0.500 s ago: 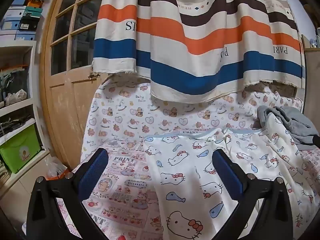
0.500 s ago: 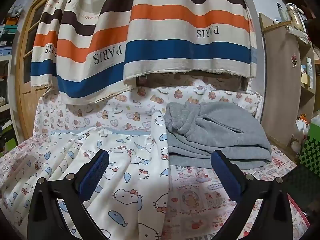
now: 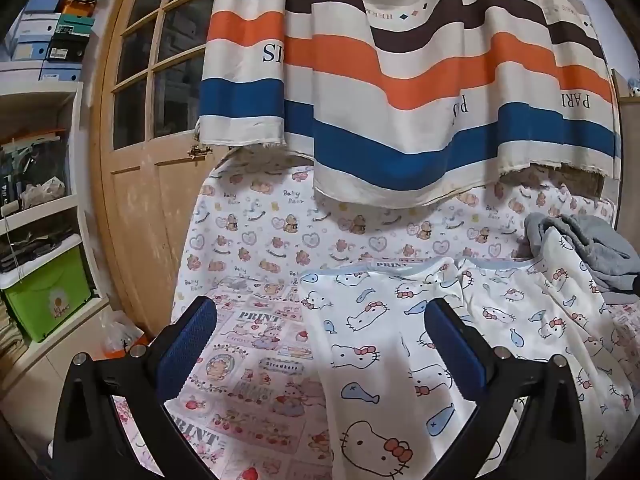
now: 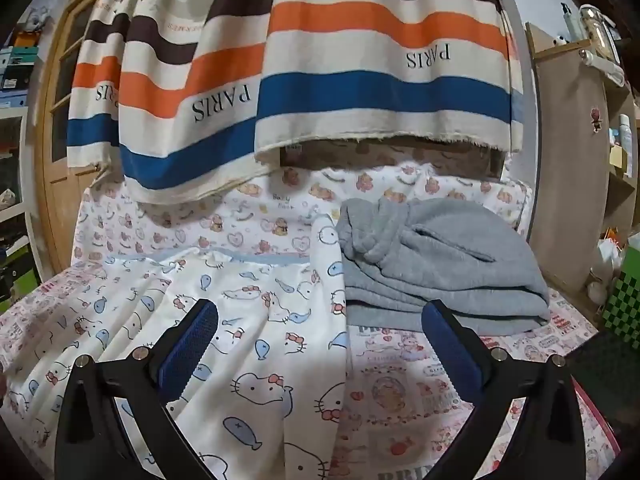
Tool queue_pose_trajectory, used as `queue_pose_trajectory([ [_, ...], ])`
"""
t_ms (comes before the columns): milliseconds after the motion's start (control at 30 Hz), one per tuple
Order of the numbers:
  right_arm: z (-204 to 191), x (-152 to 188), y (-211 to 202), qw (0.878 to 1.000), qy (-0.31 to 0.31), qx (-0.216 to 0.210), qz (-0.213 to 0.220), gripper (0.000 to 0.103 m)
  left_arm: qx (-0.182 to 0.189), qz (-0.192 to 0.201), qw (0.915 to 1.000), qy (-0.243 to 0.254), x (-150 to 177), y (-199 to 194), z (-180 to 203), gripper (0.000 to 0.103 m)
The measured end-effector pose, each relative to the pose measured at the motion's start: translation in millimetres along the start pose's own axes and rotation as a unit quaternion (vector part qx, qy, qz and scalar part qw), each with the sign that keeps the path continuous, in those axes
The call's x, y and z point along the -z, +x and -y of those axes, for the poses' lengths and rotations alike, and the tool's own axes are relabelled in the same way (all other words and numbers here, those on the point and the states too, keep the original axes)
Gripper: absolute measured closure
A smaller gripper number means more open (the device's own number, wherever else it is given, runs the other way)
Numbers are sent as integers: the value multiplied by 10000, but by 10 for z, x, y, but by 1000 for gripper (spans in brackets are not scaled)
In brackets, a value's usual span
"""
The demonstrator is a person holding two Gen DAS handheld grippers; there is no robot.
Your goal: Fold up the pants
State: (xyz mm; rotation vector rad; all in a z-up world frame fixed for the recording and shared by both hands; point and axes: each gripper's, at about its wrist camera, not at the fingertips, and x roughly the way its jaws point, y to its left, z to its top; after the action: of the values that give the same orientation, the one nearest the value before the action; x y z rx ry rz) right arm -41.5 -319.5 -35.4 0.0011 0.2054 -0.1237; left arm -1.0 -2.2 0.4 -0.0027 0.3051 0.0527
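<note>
White pants with a cat-and-fish print (image 3: 400, 344) lie spread flat on the patterned bed cover, pale blue waistband at the far end; they also show in the right wrist view (image 4: 224, 320). My left gripper (image 3: 320, 344) is open and empty, hovering over the pants' left edge. My right gripper (image 4: 320, 344) is open and empty, hovering over the pants' right edge. The near ends of the legs are hidden below both views.
Folded grey garments (image 4: 436, 264) lie at the pants' right, one pant edge riding up on them. A striped cloth (image 3: 400, 100) hangs behind the bed. A wooden door (image 3: 136, 160) and shelves with a green bin (image 3: 44, 300) stand left; a wooden cabinet (image 4: 568, 184) right.
Both grippers have barely shifted; the views are almost the same as before. The pants and grey pile have not moved.
</note>
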Motion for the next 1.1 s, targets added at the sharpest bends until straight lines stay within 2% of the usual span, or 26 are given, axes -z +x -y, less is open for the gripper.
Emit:
queue_pose_trajectory([
  [233,11,-12,-11,10000,0,-2,3,0,-118,8,9999,-49,-8,-12,-39,0],
  [533,28,-17,-10,10000,-15,-96,10,0,63,16,10000,17,-8,-12,0,0],
  [667,29,-19,-7,9999,-20,-111,6,0,0,34,10000,-35,-10,-8,-8,0],
  [1100,29,-9,-17,10000,-11,-94,22,0,540,47,9984,148,7,-16,58,0],
])
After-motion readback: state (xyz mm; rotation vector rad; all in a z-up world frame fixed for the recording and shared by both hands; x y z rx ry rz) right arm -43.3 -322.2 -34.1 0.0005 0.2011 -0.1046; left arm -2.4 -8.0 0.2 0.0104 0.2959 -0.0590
